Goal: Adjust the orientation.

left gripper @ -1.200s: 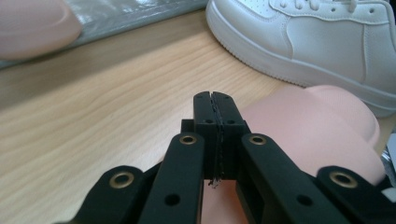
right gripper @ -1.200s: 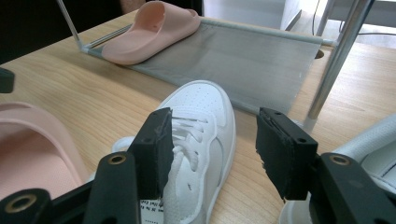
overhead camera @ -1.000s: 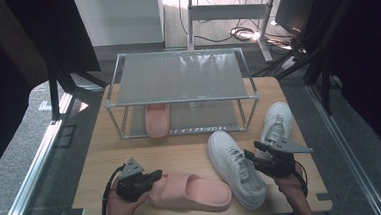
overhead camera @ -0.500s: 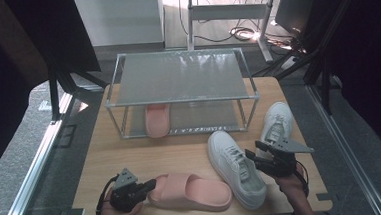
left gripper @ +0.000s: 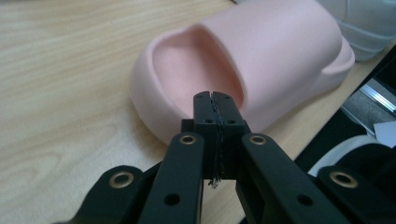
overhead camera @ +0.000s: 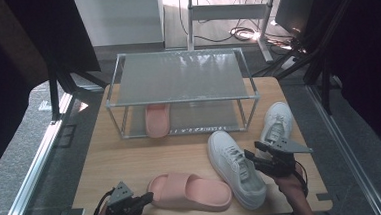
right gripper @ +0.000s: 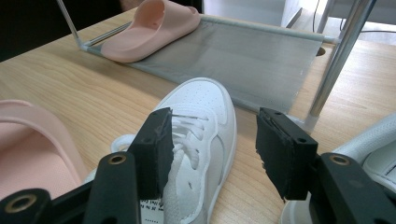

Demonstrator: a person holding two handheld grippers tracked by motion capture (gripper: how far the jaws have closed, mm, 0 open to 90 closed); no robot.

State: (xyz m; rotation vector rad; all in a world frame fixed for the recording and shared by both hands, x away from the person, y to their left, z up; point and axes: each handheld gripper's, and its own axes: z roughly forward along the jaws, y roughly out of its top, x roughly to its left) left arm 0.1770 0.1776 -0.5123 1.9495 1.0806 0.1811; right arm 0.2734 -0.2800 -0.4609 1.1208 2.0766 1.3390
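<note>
Near the front-left corner of the counter (overhead camera: 131, 156), the left gripper (overhead camera: 143, 199) lies low with its fingers (left gripper: 205, 112) pressed fully together and nothing between them. Its tips point at the heel end of the pink slipper (overhead camera: 191, 190), which rests flat along the front edge, just beside the tips; whether they touch I cannot tell. Toward the front-right corner, the right gripper (overhead camera: 250, 158) hovers at the side of the white sneaker (overhead camera: 235, 167), its fingers (right gripper: 156, 144) spread wide apart and holding nothing. A second white sneaker (overhead camera: 277, 122) sits by the right edge. Under the wire rack (overhead camera: 179, 78) at the back lies another pink slipper (overhead camera: 157, 120).
</note>
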